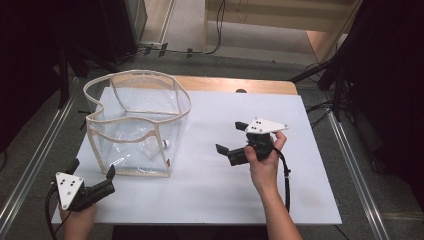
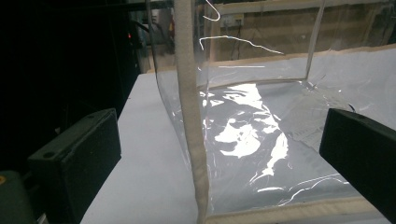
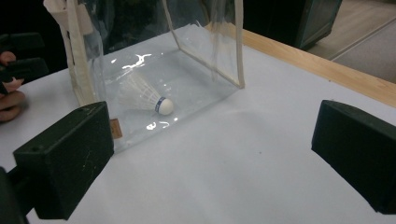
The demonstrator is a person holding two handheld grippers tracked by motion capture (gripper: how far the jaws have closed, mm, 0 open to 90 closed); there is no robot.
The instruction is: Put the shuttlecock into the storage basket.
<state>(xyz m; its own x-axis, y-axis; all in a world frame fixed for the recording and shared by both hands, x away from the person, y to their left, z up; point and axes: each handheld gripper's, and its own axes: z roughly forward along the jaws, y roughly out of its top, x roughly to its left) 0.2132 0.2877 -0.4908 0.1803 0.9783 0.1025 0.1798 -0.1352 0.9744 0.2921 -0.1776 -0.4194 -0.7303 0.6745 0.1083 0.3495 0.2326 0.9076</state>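
- A shuttlecock point(image 3: 148, 99) is seen lying on its side on the floor of a clear bag point(image 1: 134, 125), cork end toward the right gripper's camera, ahead of and just above its left-hand jaw in the right gripper view.
- The clear bag stands upright and open-topped on the white table point(image 1: 225, 185), its cream-trimmed rim sagging inward.
- The right gripper point(image 1: 231, 138) is held with jaws wide apart and empty, level with the bag's near wall but apart from it.
- The left gripper point(image 1: 95, 176) is held with jaws apart and empty; a vertical trimmed corner of the bag stands between them, just ahead, untouched.
- The step in hand is judged an approach, with nothing yet grasped.
- The next move is judged to call for the bag's corner to be steadied by the left gripper, and the shuttlecock to be reached through the open top, not through the wall.
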